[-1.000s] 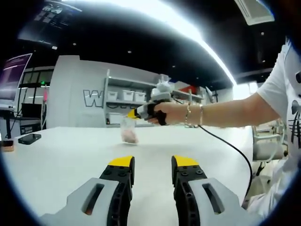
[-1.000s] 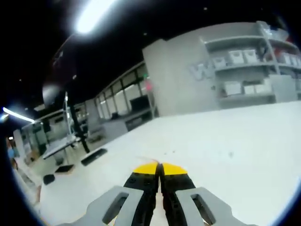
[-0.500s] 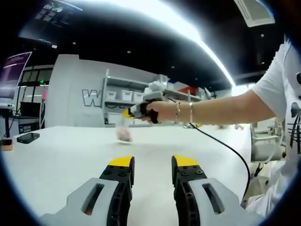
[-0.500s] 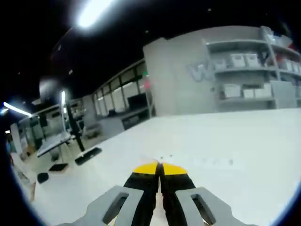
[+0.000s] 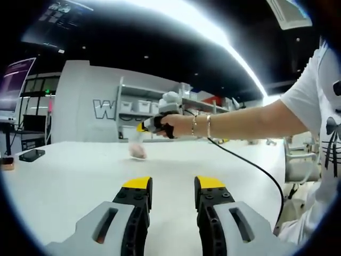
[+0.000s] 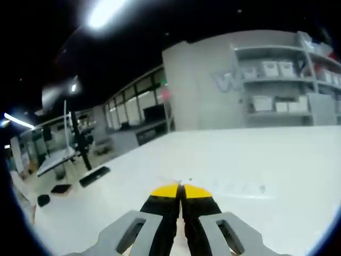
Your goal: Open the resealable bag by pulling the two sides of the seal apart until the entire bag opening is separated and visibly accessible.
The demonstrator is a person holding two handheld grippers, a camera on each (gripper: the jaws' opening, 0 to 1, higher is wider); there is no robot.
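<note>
Meanwhile the right tool point(image 5: 143, 127), clamped on the bag point(image 5: 137, 148), had carried it leftward at mid-frame; the left tool point(image 5: 171, 186) hung parted, empty; the seal was unopened

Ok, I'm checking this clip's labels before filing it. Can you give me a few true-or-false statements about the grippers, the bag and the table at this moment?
1. The right gripper holds the resealable bag up by its top edge. True.
2. The left gripper is clamped on the bag's seal. False: its jaws stand apart over the white table, short of the bag.
3. The bag holds something pinkish at its bottom. True.
4. A dark phone lies inside the bag. False: it lies on the table, far off to the side.
5. In the right gripper view the jaws gape wide. False: their yellow tips meet.
</note>
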